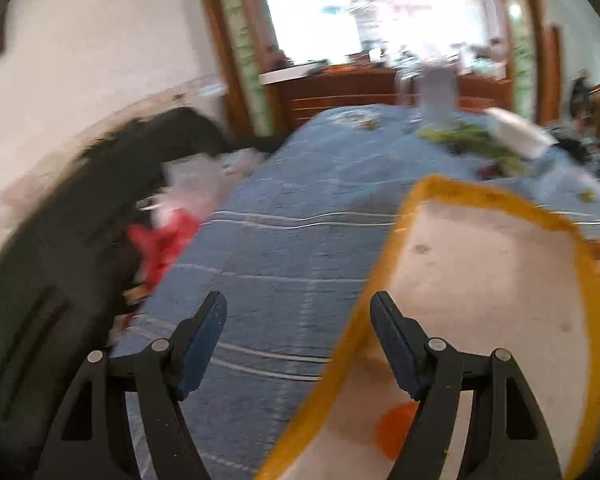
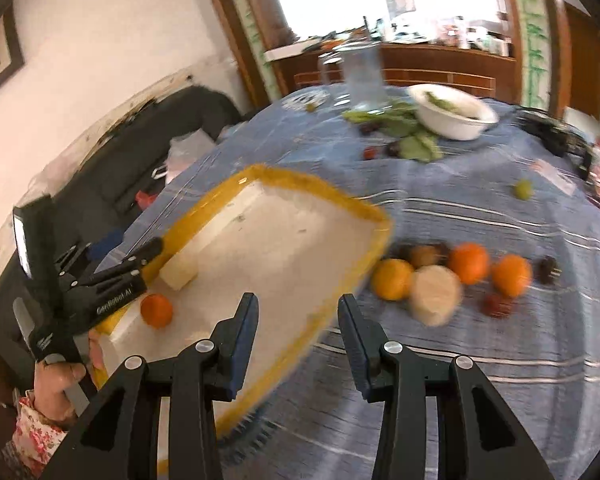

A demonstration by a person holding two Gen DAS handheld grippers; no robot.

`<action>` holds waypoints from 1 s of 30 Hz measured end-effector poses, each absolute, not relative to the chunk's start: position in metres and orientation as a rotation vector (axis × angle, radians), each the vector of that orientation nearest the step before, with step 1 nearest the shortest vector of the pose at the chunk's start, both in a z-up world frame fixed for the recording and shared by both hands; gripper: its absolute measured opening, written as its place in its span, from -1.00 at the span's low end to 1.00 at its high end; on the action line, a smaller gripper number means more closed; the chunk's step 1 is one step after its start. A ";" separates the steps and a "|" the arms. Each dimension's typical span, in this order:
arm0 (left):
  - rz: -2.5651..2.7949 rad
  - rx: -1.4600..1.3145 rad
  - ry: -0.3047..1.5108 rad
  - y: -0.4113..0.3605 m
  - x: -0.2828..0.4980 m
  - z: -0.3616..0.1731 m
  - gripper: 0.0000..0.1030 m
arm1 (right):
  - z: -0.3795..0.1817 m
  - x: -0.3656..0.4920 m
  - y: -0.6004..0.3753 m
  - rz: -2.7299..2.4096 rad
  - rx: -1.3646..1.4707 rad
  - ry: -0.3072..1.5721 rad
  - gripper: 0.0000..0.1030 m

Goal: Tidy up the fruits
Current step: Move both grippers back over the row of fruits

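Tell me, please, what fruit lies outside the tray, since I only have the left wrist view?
Observer: Three oranges lie on the cloth right of the tray, beside a pale round fruit.
Operator: Is anything in the tray besides the lone orange?
Observer: Yes, a pale block near its left wall.
Operator: Is the right gripper holding anything?
Observer: No, it is open and empty, above the tray's near rim.
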State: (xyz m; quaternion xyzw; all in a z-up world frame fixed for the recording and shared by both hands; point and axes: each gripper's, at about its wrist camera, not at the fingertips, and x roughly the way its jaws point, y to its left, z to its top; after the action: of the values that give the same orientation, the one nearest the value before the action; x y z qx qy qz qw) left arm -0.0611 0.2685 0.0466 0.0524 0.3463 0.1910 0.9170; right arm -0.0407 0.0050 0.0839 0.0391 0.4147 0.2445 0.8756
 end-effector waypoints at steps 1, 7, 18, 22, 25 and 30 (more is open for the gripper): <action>0.423 0.105 0.709 0.269 -0.063 0.047 0.44 | 0.084 -0.041 -0.007 0.491 0.097 0.862 -0.09; 0.566 -0.056 0.759 0.304 -0.081 0.048 0.44 | 0.089 -0.045 -0.052 0.444 0.147 0.846 -0.06; 0.661 -0.099 0.824 0.308 -0.059 0.041 0.51 | 0.084 -0.033 -0.097 0.416 0.240 0.825 0.04; 0.559 -0.166 0.822 0.304 -0.069 0.048 0.51 | 0.085 -0.027 -0.120 0.380 0.244 0.824 0.04; 0.529 -0.200 0.723 0.293 -0.087 0.076 0.50 | 0.081 -0.019 -0.136 0.342 0.242 0.841 0.04; 0.321 -0.174 0.635 0.244 -0.092 0.111 0.60 | 0.070 0.009 -0.145 0.337 0.278 0.883 0.04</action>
State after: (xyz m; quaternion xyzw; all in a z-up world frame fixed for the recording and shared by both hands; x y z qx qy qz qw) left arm -0.0920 0.2436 0.1109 -0.0849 0.3103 0.1571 0.9337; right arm 0.0087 -0.1447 0.0696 0.1335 0.4239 0.1617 0.8811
